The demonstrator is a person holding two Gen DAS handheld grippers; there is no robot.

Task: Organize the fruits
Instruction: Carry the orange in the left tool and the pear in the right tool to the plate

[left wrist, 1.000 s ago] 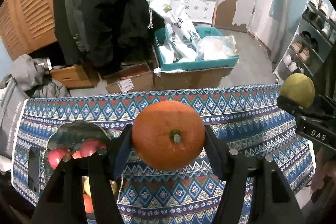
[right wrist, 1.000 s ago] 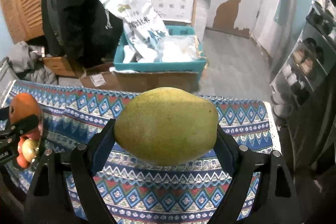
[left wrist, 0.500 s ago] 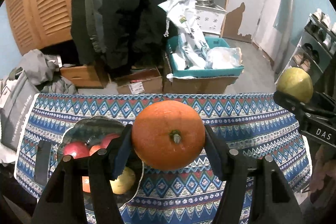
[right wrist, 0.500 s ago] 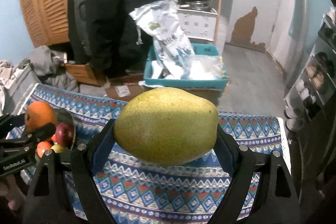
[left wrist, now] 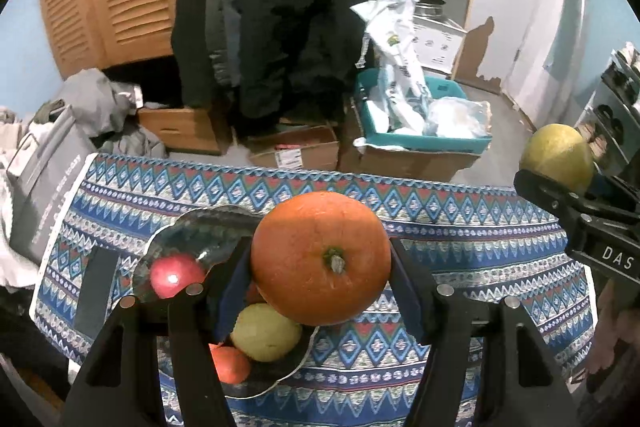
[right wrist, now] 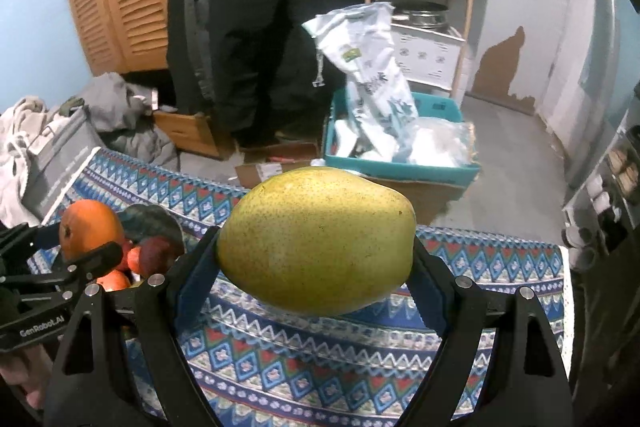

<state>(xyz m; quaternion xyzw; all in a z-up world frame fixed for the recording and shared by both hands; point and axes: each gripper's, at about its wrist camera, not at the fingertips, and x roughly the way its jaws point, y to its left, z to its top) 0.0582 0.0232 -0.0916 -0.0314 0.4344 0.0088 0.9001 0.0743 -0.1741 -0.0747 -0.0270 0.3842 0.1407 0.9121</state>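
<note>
Fruits half sorted: the left gripper (left wrist: 320, 267) fingers clamp an orange (left wrist: 320, 259) above the bowl (left wrist: 192, 227) near the worktop's (left wrist: 460, 367) left edge; the right gripper (right wrist: 316, 247) fingers clamp a pear (right wrist: 316, 239), neither yet placed; apples already inside.

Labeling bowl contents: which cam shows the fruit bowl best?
Left wrist view. The bowl sits below the claw, with its scalloped rim, a red fruit, a yellow-green one and an orange one visible. In the right wrist view the bowl sits at the left edge, mostly hidden by the left claw and its orange.
</note>
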